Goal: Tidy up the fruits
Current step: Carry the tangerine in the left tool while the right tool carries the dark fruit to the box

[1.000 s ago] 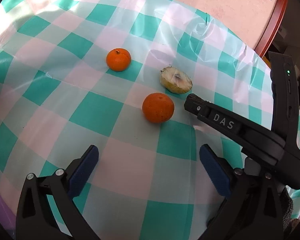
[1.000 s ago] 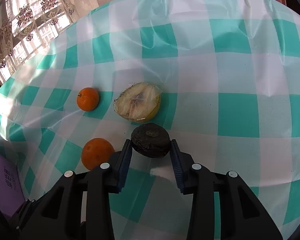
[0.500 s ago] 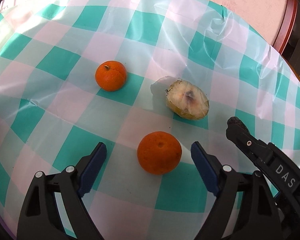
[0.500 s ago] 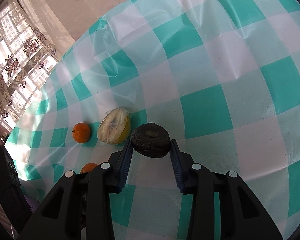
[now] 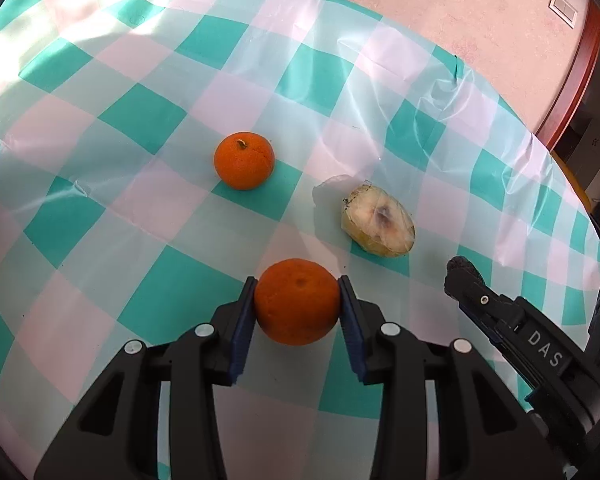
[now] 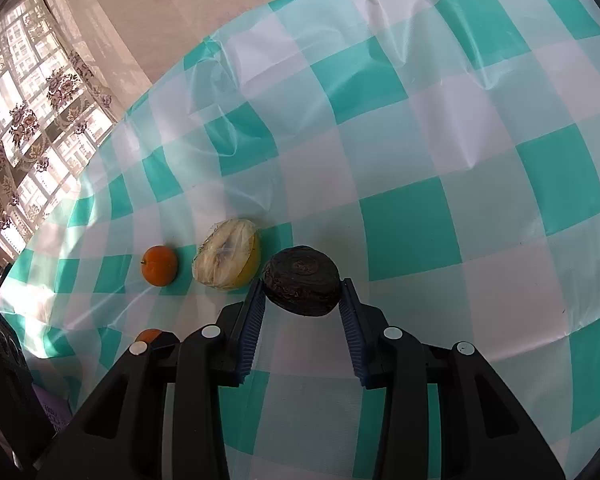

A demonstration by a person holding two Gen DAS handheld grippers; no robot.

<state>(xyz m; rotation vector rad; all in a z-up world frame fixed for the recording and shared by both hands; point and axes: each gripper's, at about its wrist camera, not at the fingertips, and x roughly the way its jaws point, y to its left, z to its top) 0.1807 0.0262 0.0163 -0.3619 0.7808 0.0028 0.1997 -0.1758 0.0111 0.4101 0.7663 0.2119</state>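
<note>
— What's the left gripper (image 5: 298, 306) got?

— An orange (image 5: 296, 300). Its jaws are clamped on both sides of it, blue pads pressed right against the peel, low over the green-and-white checked table (image 5: 140, 120).

— And the other one?

— The right gripper (image 6: 302, 298) has its jaws closed on a dark, wrinkled fruit (image 6: 302, 286), nearly black, gripped at its two sides. From the left wrist view you can see that gripper coming in from the right edge, the dark fruit just poking past its tip.

— What's left lying on the table?

— A second, smaller orange (image 5: 244, 160) with its stem end up, sitting alone farther back and to the left. Then a cut half fruit (image 5: 378, 226), pale flesh wrapped in clear film, yellowish skin underneath, lying on the cloth to the right of that orange.

— Are they close together?

— From the right wrist view the small orange and the wrapped half sit near each other, side by side but apart, and the dark fruit is held just beside the wrapped half. Whether those two touch, I can't tell.
</note>
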